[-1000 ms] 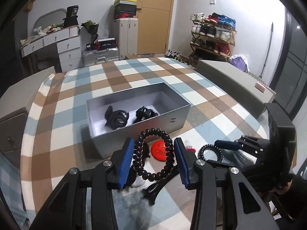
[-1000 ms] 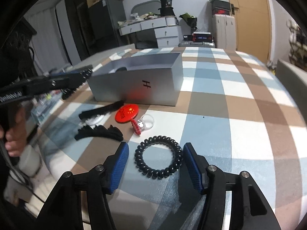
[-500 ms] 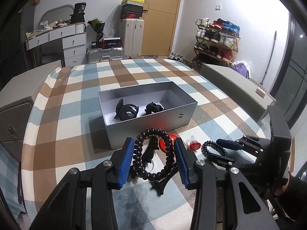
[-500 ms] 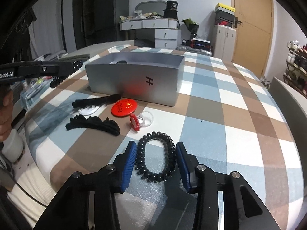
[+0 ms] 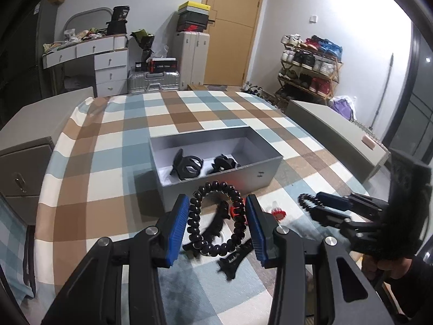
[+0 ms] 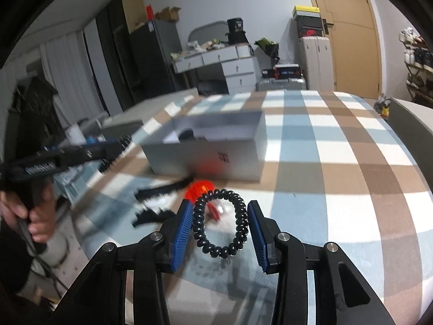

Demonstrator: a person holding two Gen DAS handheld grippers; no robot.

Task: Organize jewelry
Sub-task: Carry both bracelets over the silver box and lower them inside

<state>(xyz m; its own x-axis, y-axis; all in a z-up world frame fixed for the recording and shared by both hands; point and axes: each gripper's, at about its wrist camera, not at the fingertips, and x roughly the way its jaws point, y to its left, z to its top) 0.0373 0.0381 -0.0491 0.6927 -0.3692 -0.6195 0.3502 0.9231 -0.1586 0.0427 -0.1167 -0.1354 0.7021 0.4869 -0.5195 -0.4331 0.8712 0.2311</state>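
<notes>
My left gripper [image 5: 216, 208] is shut on a black beaded bracelet [image 5: 235, 208] and holds it above the table, in front of the grey open box [image 5: 268, 174]. Two black hair claws [image 5: 188, 165] lie inside the box. My right gripper [image 6: 220, 216] is shut on a black spiral hair tie [image 6: 240, 222] and holds it off the table; it also shows in the left wrist view [image 5: 315, 204]. The box also shows in the right wrist view [image 6: 238, 159], ahead of the right gripper.
On the checked tablecloth [image 5: 108, 168] in front of the box lie black hair clips [image 5: 232, 260], a red round badge [image 6: 199, 189] and a small red-and-clear ring [image 5: 277, 211]. A grey bench [image 5: 333, 127] stands to the right of the table.
My right gripper closed on the spiral hair tie and lifted it off the table. My left gripper rose and drew back a little, still holding the beaded bracelet.
</notes>
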